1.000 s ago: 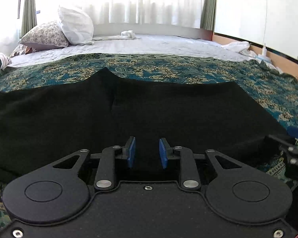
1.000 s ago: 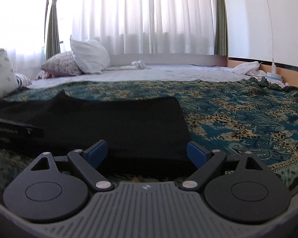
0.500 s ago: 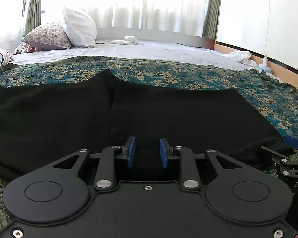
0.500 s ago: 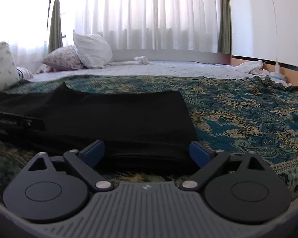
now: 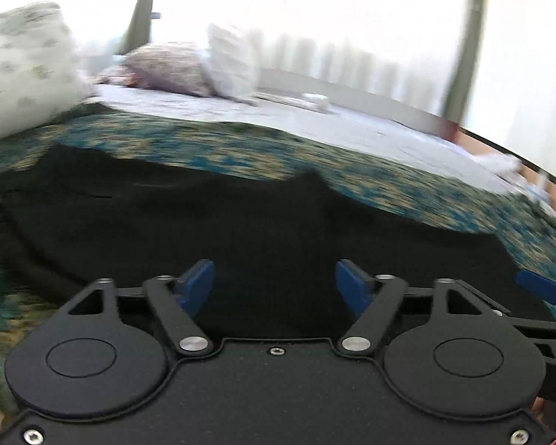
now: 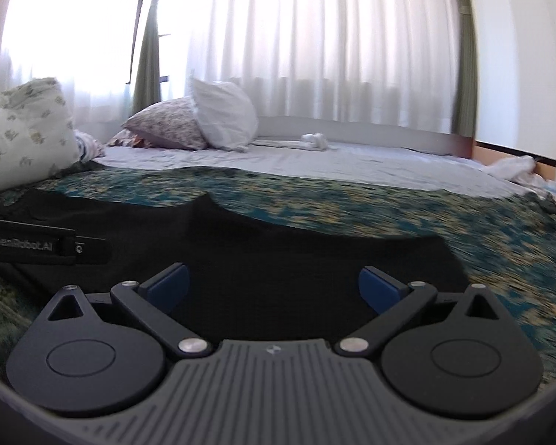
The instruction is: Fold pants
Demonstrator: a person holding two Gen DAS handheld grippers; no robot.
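The black pants (image 5: pixel 263 222) lie flat on the patterned teal bedspread (image 5: pixel 211 148), spread across the near part of the bed from about 9 o'clock to 3 o'clock in the left wrist view. A small peak of cloth stands up on the far edge near 1 o'clock, and the garment already looks like a doubled, roughly rectangular slab rather than two loose legs, so I judge that at least one fold is down; how many layers there are I cannot tell.

The left gripper (image 5: pixel 274 285) hangs low over the near edge of the pants at 6 o'clock. Its jaws have just been opening and now stand spread, with dark cloth showing in the gap but neither blue pad pressing on it. This view is blurred.

The right gripper (image 6: pixel 274 289) is at 6 o'clock over the right end of the pants (image 6: pixel 278 259), jaws spread as wide as they go, nothing pinched. The other tool's black bar crosses at 9 o'clock.

With both grippers empty, the next fold looks not yet begun: a fresh grasp of an edge and at least one more fold-over seem to remain. Pillows (image 6: pixel 218 118) sit far back at 11 o'clock.
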